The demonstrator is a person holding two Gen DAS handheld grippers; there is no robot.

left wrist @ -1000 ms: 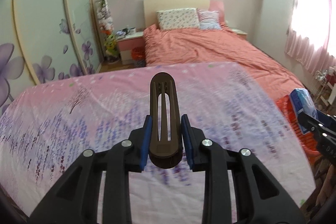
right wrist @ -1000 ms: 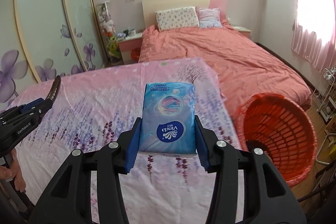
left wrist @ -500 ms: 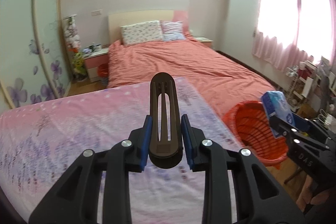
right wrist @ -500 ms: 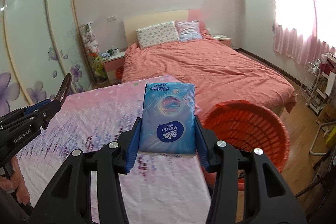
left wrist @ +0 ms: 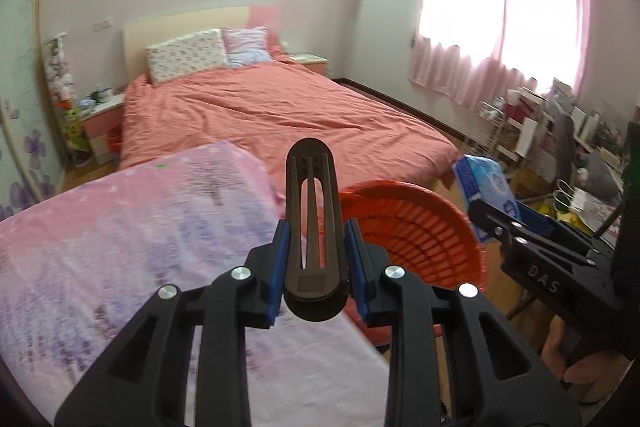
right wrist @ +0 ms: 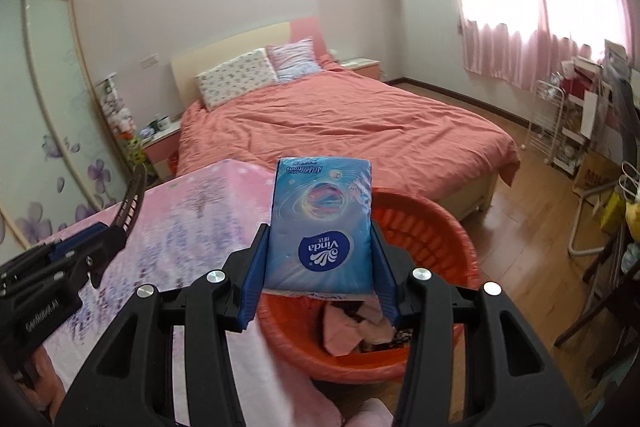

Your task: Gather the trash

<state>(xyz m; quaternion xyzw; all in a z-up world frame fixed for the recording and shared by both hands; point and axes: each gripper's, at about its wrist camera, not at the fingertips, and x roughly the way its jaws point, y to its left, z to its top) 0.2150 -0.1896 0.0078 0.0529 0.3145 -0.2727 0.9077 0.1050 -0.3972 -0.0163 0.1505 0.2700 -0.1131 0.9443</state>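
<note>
The left claw is clamped on a dark slotted clip standing upright between its blue pads, over the edge of the floral-covered surface. The right claw grips a blue Vinda tissue pack held directly above the orange basket, which stands on the floor just beside the surface and holds some pink cloth. Beyond both lies a bed with a salmon cover and two pillows.

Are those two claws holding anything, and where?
Left claw grips a black clip near its base; right claw squeezes a blue tissue pack by its sides.
</note>
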